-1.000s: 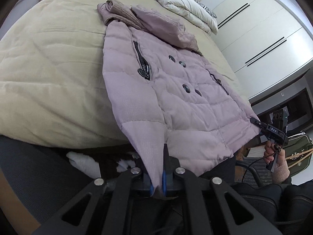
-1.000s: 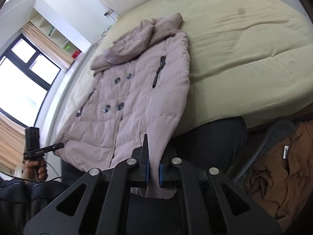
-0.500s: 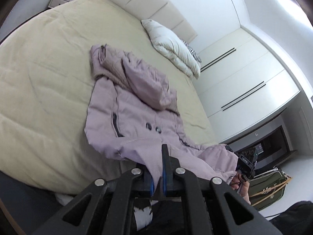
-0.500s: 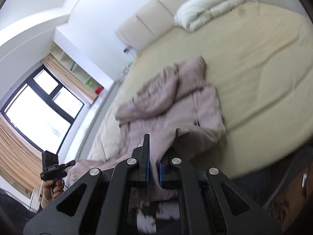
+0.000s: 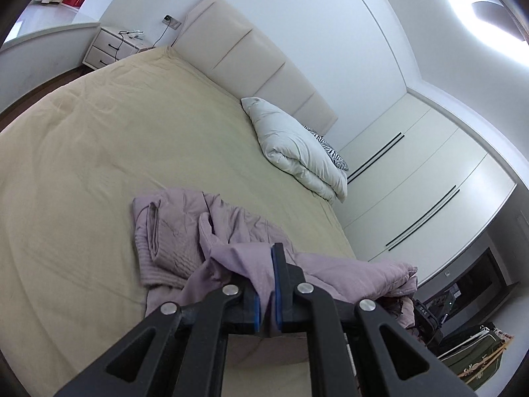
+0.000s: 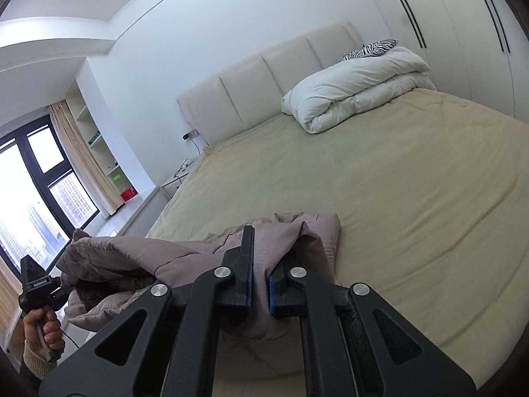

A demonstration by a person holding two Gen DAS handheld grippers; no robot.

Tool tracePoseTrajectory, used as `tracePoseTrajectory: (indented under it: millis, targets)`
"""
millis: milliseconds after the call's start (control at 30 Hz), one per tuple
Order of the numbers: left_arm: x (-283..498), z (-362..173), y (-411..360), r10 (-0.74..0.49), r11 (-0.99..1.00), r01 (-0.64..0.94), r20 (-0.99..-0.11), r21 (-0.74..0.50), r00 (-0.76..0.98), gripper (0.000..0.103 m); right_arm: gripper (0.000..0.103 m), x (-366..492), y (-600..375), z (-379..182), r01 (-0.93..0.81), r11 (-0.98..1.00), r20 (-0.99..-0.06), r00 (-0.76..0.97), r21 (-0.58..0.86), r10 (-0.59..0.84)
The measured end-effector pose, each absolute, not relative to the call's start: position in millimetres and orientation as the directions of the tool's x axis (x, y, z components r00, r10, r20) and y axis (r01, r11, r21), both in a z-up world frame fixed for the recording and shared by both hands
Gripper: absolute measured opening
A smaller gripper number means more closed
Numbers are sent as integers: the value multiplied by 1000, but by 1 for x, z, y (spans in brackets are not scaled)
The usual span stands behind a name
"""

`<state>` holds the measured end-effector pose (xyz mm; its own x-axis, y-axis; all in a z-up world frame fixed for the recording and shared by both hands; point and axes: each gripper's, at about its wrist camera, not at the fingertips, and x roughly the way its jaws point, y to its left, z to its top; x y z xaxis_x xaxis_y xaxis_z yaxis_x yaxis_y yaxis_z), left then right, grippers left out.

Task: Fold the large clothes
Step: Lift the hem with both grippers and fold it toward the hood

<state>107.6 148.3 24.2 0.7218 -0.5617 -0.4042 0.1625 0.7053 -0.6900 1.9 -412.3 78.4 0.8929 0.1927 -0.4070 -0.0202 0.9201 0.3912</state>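
A home bedroom: bed (image 5: 99, 152), padded headboard (image 5: 251, 63), wardrobe (image 5: 429, 178), nightstand (image 5: 112, 44).

beige bed (image 5: 99, 139) | white duvet (image 5: 297, 152) folded by headboard (image 5: 258, 66) | nightstand (image 5: 112, 46)

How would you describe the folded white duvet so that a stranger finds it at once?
Start from the big bed with the beige cover and go to its padded headboard. The white duvet lies folded at that end, at the wardrobe side. It is the only white bundle, with a zebra-striped pillow behind it.
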Motion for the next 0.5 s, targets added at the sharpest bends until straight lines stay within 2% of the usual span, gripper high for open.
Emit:
tracePoseTrajectory:
  millis: [267, 500]
  targets:
    - [207, 16, 138, -488, 764, 106, -463, -636, 739, 7, 6, 134, -410, 64, 41, 953, -464, 879, 300, 108]
    - [289, -40, 131, -424, 803, 5, -565, -596, 708, 8, 6, 254, -415, -2, 121, 938, -572, 815, 325, 93]
